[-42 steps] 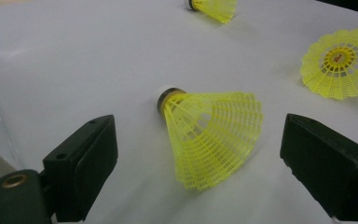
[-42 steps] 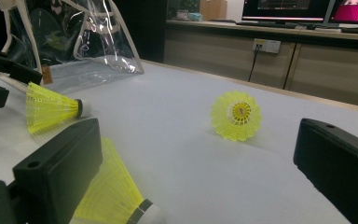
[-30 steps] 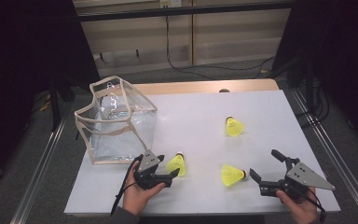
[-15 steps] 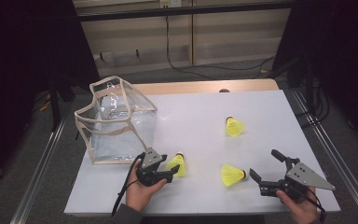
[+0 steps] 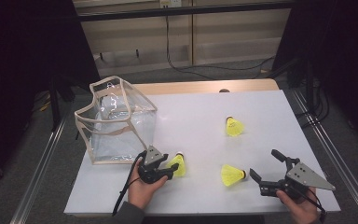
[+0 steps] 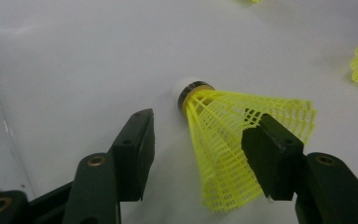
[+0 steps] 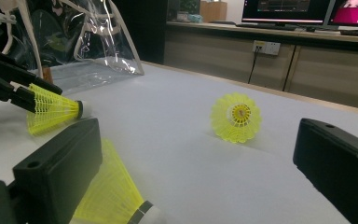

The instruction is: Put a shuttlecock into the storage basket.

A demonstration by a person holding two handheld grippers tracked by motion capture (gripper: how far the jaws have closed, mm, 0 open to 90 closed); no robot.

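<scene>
Fingers, left: the left gripper (image 5: 168,169) has its fingers (image 6: 133,154) about half spread, and they have just been closing; a shuttlecock (image 6: 233,140) lies between them. One finger touches the skirt's edge in the left gripper view, the other stands clear of it, so it is not yet clamped.
Fingers, right: the right gripper (image 5: 266,170) has its fingers (image 7: 58,175) spread wide and released, holding nothing; a second shuttlecock (image 7: 114,198) lies just beside the near finger in the right gripper view, whether touching I cannot tell.
Shuttlecock count: three, all yellow with white tips, all lying on the counter (image 5: 261,107).
Shuttlecock one: at the left gripper, near the front edge, tip pointing away from the hand (image 5: 142,193).
Shuttlecock two: right of the first, between the two grippers, tip towards the right gripper.
Shuttlecock three (image 5: 234,127): farther back, well apart from both grippers, resting on its side.
Bag count: one clear bag (image 5: 114,123) with beige trim, open at the top, standing on the counter's left part, just behind the left gripper.
Hands: two, each at the front edge with its gripper; right hand (image 5: 300,207) low at the corner.
</scene>
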